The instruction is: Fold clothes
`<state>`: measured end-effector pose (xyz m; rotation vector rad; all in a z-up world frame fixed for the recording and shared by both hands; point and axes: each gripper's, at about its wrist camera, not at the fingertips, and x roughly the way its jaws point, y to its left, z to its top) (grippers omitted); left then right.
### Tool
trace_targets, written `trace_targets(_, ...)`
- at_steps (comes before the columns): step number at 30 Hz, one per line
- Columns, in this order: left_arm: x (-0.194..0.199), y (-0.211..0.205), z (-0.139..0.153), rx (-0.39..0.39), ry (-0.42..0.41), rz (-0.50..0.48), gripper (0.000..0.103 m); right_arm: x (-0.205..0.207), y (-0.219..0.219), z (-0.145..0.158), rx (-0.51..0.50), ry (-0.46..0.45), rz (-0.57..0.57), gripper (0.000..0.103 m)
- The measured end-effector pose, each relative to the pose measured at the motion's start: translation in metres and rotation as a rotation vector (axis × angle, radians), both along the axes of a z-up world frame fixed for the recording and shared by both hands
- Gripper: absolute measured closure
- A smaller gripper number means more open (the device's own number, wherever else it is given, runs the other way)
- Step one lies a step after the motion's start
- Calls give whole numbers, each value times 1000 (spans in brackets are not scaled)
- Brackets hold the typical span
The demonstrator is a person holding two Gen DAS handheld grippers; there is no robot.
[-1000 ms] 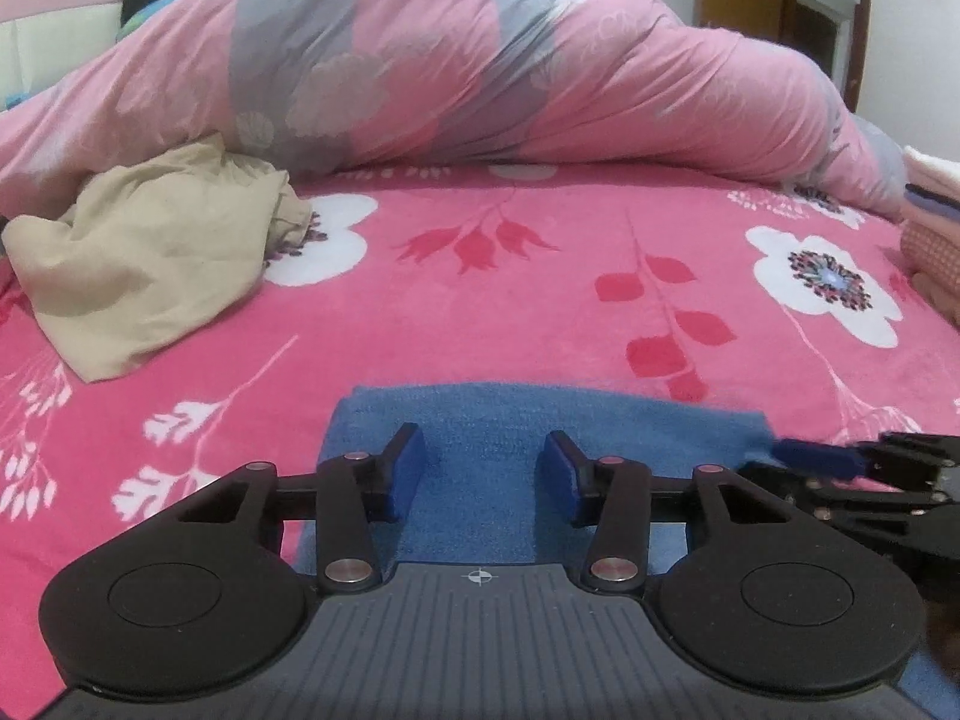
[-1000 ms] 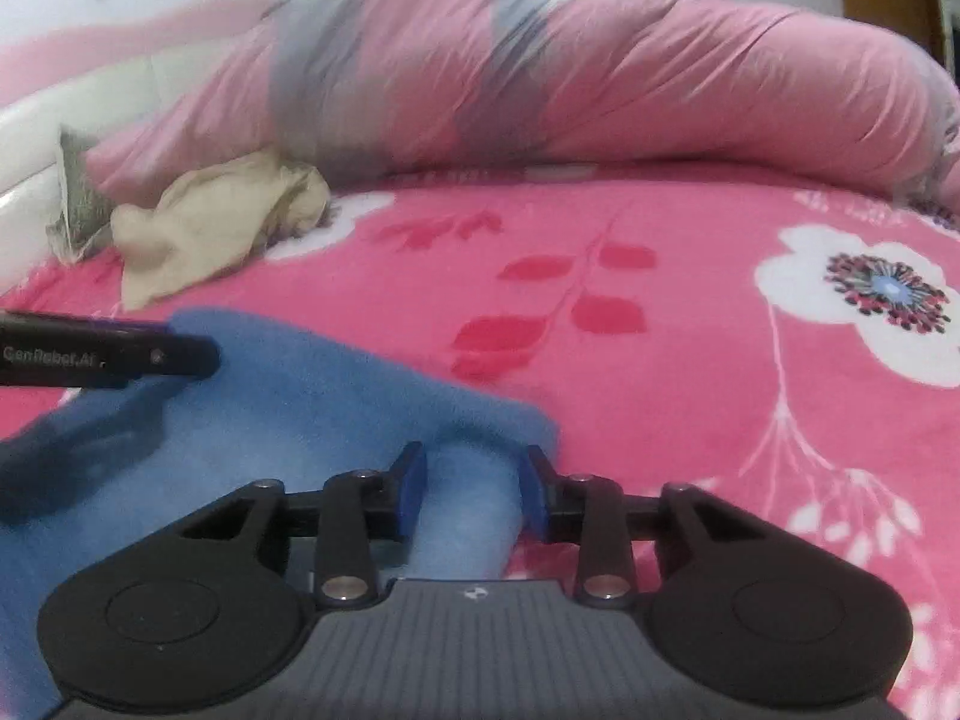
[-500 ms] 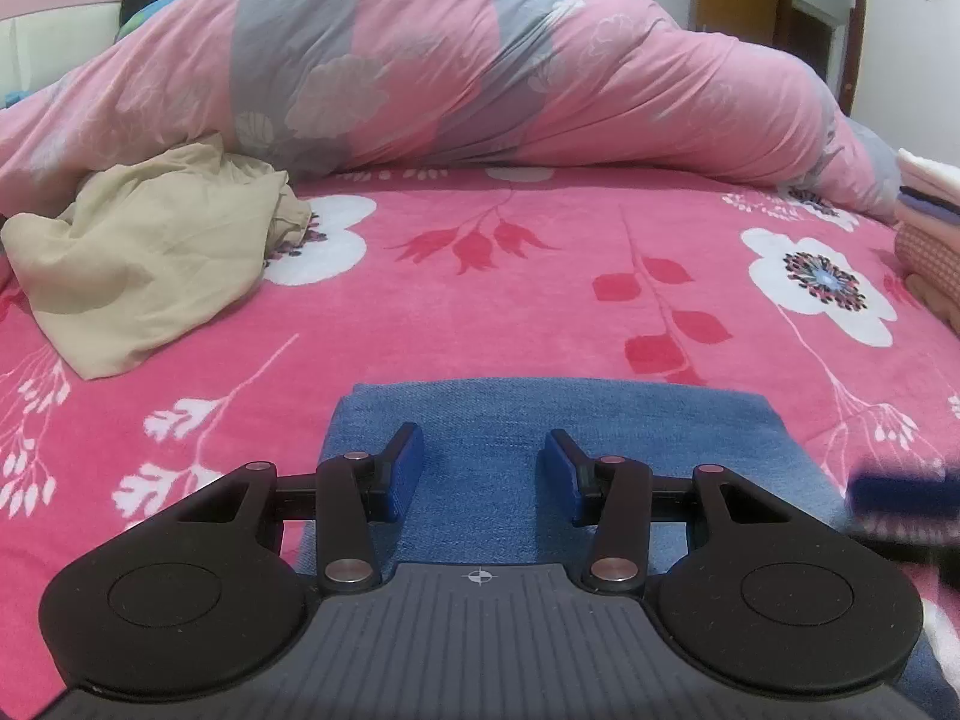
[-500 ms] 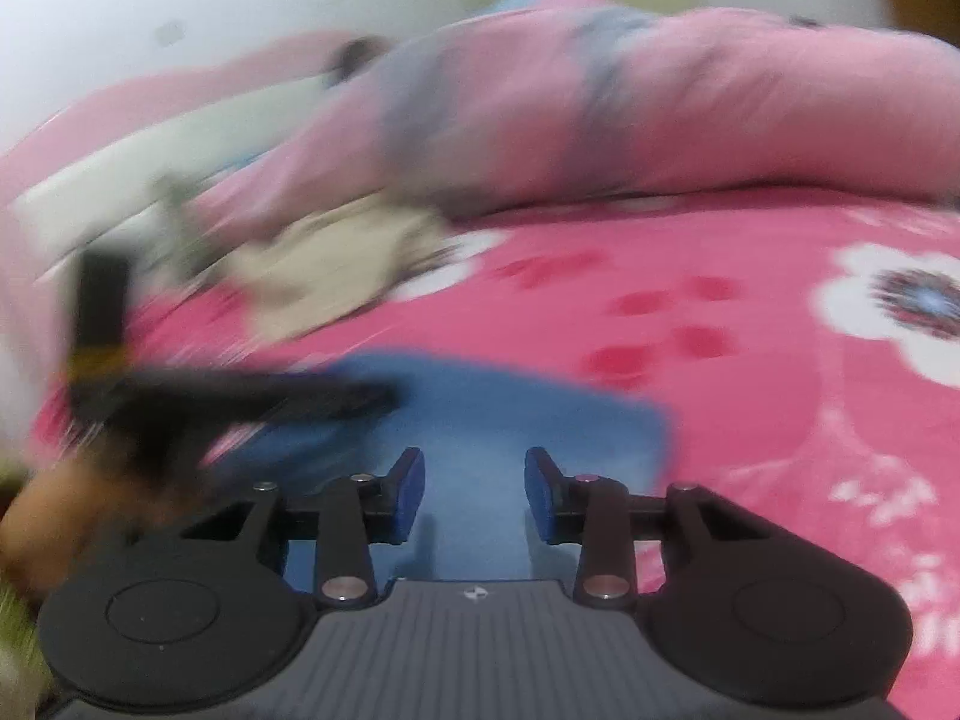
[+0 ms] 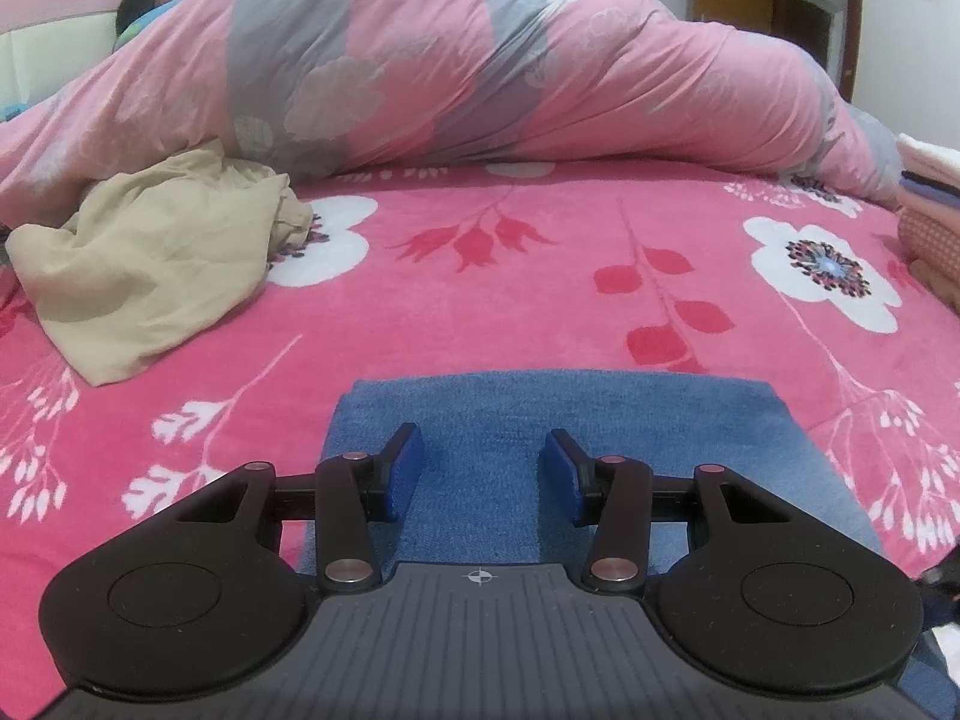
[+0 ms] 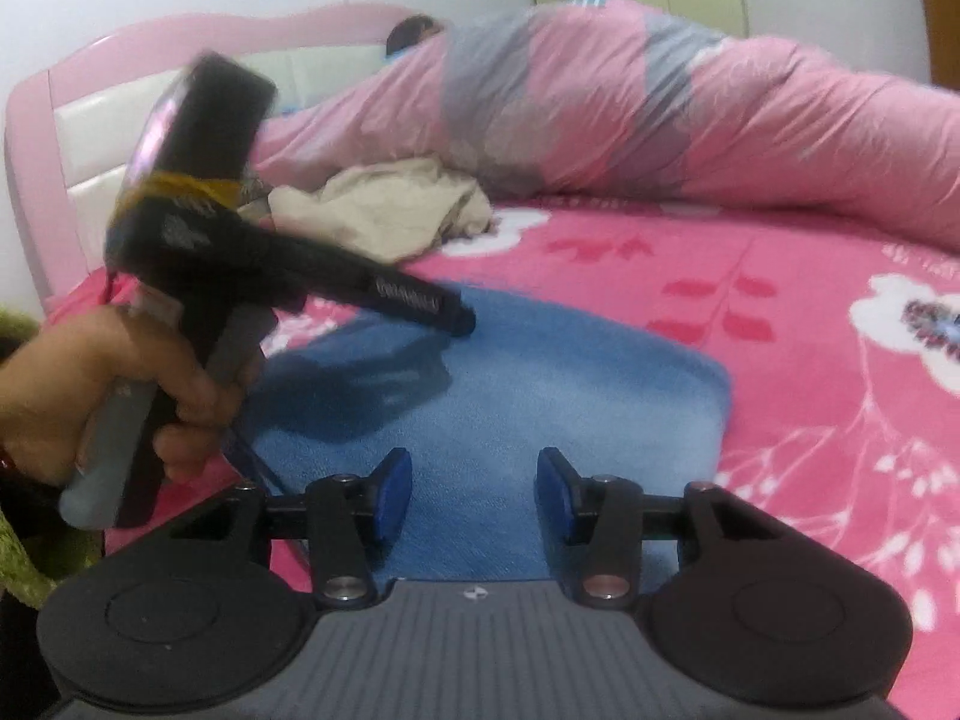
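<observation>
Tongs (image 5: 483, 471) parted, folded blue garment (image 5: 558, 420) beneath

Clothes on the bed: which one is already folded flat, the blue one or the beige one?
The blue garment, a neat flat rectangle under both open grippers. The beige garment lies crumpled beside the pink duvet.

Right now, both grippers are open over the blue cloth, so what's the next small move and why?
Probably reach the left gripper toward the beige garment. The blue cloth already lies as a flat, neat rectangle, and both the left gripper and the right gripper are open and hold nothing. The beige garment is crumpled and unfolded at the far left of the bedspread.
</observation>
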<state>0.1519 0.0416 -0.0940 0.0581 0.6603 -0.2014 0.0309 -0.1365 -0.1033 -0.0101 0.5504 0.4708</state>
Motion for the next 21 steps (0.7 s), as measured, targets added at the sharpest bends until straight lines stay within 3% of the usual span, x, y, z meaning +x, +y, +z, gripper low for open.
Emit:
trace_targets(5, -2, -2, -1, 20, -9, -2, 54, -10, 8, -19, -27, -17, 46, 53)
trace_targets(10, -14, -1, 6, 24, -25, 0, 54, -10, 3, -25, 14, -21, 33, 53)
trace_targets(17, -54, 2, 18, 129, -112, 36, 50, -11, 0, -29, 26, -36, 33, 53)
trace_targets(21, -65, 8, 8, 131, -88, 49, 50, -15, 0, -30, 29, -46, 31, 53)
